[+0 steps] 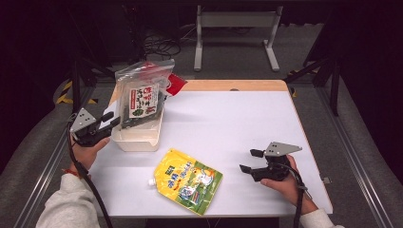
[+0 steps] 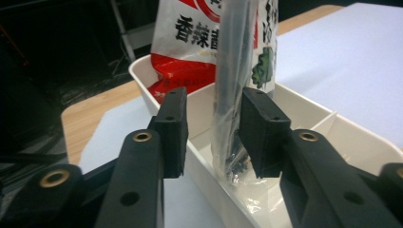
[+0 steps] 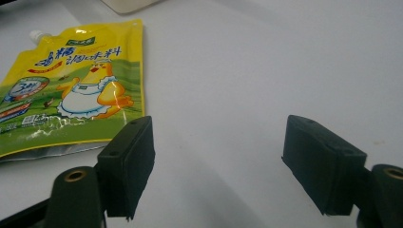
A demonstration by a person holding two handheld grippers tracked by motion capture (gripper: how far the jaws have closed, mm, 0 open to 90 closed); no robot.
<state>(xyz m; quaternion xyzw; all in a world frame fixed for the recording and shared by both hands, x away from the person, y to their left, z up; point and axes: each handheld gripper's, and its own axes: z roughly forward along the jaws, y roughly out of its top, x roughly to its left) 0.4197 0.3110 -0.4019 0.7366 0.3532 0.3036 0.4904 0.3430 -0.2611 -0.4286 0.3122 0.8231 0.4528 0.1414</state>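
A white tray (image 1: 138,140) stands at the table's left. In it a clear zip bag (image 1: 142,97) holding a dark seaweed pack stands upright, with a red and white packet (image 1: 175,83) behind it. My left gripper (image 1: 112,118) is open at the tray's left rim. In the left gripper view the clear bag (image 2: 229,95) shows in the gap of the left gripper (image 2: 214,135); whether it is between the jaws or just beyond them I cannot tell. A yellow and green spouted pouch (image 1: 188,180) lies flat near the front edge. My right gripper (image 1: 250,160) is open to its right, empty, above the white tabletop.
The tray (image 2: 199,159) has a divider inside. The table's far edge is a bare wooden strip (image 1: 237,85). Beyond it a metal frame (image 1: 235,28) and cables lie on the floor. In the right gripper view the pouch (image 3: 71,85) lies at the upper left of my right gripper (image 3: 218,161).
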